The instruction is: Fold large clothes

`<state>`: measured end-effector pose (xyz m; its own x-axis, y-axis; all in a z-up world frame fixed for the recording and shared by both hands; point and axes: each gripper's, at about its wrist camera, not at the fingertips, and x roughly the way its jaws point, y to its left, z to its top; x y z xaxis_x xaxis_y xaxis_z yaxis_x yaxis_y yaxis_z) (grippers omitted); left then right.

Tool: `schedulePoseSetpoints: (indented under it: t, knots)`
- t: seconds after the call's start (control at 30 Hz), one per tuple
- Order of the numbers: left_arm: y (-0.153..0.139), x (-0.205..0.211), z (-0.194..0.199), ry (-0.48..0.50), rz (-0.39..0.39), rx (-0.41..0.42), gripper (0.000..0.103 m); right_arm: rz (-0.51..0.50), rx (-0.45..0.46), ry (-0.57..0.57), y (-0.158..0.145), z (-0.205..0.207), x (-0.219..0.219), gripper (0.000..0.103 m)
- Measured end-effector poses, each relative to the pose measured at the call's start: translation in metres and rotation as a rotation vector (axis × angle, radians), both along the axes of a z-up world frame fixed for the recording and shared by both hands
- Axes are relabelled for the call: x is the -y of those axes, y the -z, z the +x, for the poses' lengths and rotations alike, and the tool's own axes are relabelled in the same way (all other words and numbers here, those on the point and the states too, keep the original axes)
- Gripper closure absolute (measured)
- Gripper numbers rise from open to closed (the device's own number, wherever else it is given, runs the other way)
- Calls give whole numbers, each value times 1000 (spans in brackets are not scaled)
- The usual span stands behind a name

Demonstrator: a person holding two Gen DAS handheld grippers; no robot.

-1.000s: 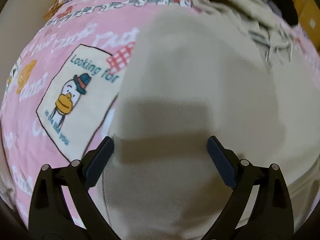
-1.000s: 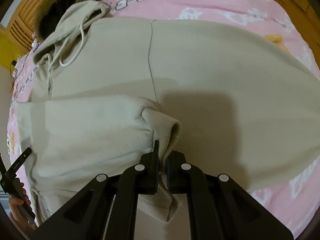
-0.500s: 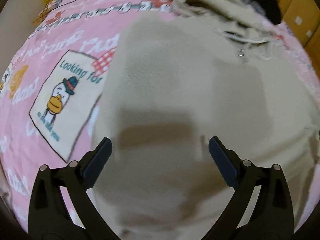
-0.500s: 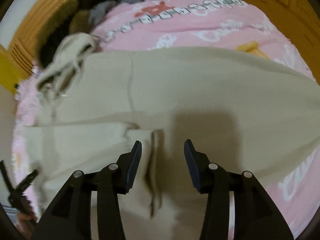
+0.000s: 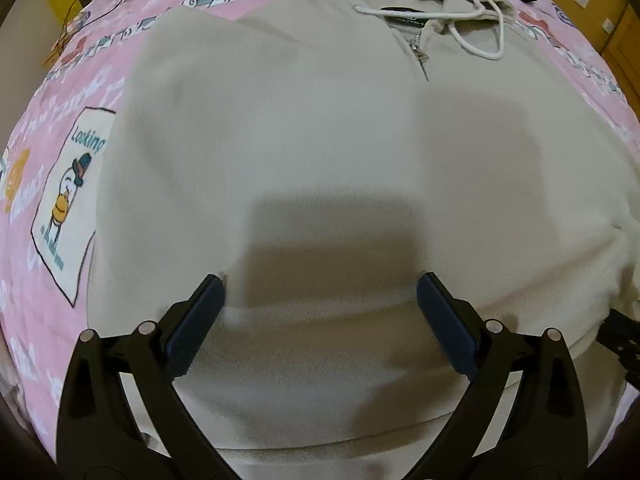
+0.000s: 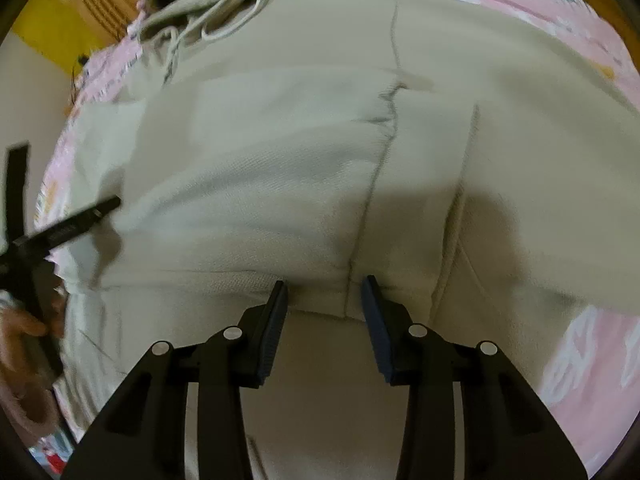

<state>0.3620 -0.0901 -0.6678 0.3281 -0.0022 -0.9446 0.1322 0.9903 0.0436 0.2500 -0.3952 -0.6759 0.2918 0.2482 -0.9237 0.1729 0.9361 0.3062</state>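
Right gripper [image 6: 325,294] let go of hoodie [image 5: 320,160], both jaws open, pink bedspread [image 5: 60,92]

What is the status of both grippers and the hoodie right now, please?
Left gripper open over hoodie. Right gripper open, jaws just closing slightly, nothing gripped. Sleeve folded across. Nothing in the way.
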Motion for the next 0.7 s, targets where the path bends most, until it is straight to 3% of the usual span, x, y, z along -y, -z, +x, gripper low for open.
schedulePoseSetpoints:
  t: [0.1, 0.17, 0.23, 0.3, 0.43, 0.6, 0.7]
  knots:
    - [-8, 8, -3, 11, 12, 4, 8, 118, 50, 115, -12, -19, 32, 63]
    - [-18, 17, -4, 27, 9, 11, 8, 151, 101, 234, -25, -39, 68, 54]
    - [-32, 30, -5, 45, -8, 28, 8, 174, 153, 386, -40, -66, 110, 48]
    - [-47, 50, -6, 69, -26, 50, 8, 185, 190, 587, -52, -104, 171, 47]
    - [-62, 99, -5, 135, -64, 44, 8, 192, 227, 873, -62, -167, 276, 46]
    - [-44, 148, -3, 149, -113, -44, 8, 233, 225, 1184, -38, -225, 390, 45]
    - [-20, 158, -4, 136, -106, -121, 8, 249, 227, 1223, -23, -226, 413, 42]
